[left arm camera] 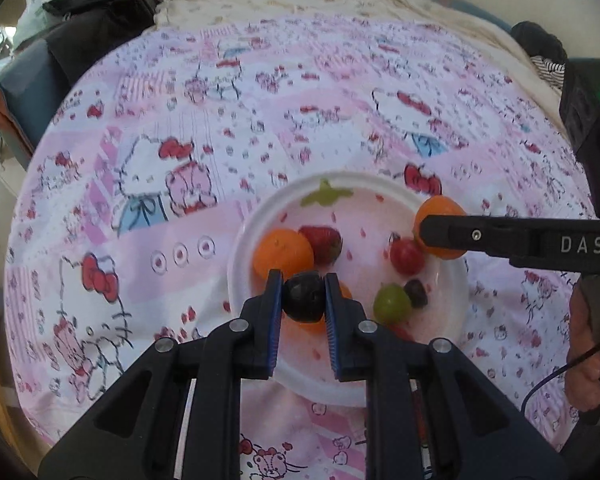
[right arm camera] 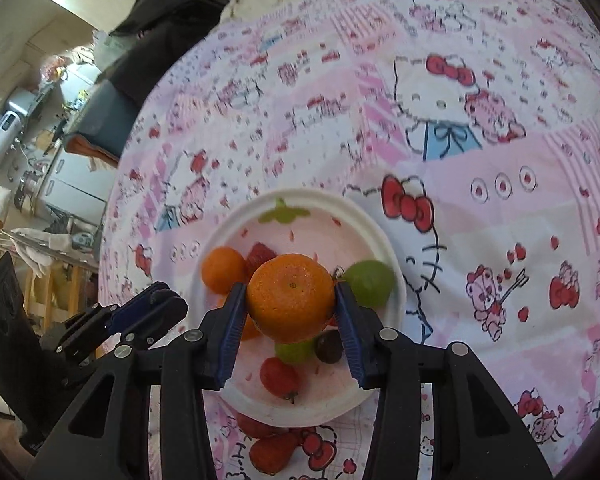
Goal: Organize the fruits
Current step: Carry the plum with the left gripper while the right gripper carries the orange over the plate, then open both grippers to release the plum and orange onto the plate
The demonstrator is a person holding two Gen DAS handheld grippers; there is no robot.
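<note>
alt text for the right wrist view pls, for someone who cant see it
The right gripper is shut on an orange tangerine, held above a white plate of fruit on a pink cartoon-print tablecloth. The plate holds another tangerine, green fruits, strawberries and a dark grape.

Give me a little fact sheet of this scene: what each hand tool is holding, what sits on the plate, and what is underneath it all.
left gripper: shut on a dark plum, above the plate
right gripper: shut on an orange, above the plate
plate: white, with a strawberry print
on plate: another orange, green fruit, strawberry, small dark fruit
surface: pink cartoon-cat cloth
</note>
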